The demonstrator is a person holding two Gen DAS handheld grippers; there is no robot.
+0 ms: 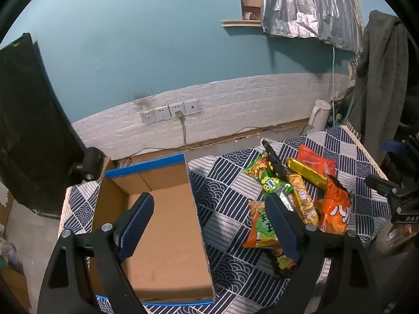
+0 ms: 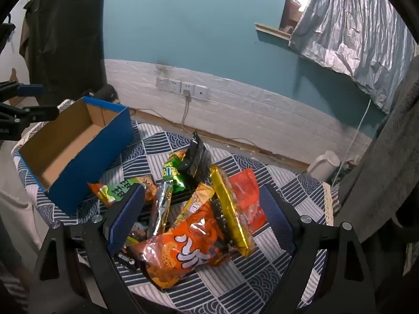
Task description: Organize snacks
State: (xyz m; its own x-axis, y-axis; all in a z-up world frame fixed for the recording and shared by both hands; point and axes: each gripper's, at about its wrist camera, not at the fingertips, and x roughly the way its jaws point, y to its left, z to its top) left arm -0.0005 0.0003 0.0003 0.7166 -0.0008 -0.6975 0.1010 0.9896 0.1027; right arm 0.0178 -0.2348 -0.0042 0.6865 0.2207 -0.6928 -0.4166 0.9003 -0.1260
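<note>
An empty blue cardboard box (image 1: 162, 222) (image 2: 70, 141) stands open on the left of the patterned cloth. A pile of snack packets lies to its right: a big orange bag (image 2: 183, 246) (image 1: 336, 209), a gold bar (image 2: 230, 209) (image 1: 306, 172), a red packet (image 2: 246, 196), a green packet (image 2: 172, 172), a black packet (image 2: 196, 157) and an orange-green packet (image 1: 259, 225). My left gripper (image 1: 209, 225) is open, above the box's right wall. My right gripper (image 2: 207, 217) is open, above the pile, fingers either side of it.
The blue-and-white patterned cloth (image 1: 227, 183) covers the table, whose far edge faces a white brick wall panel with sockets (image 1: 170, 112). A white kettle (image 1: 318, 115) stands at the back right. A dark panel (image 1: 28, 120) stands left of the box.
</note>
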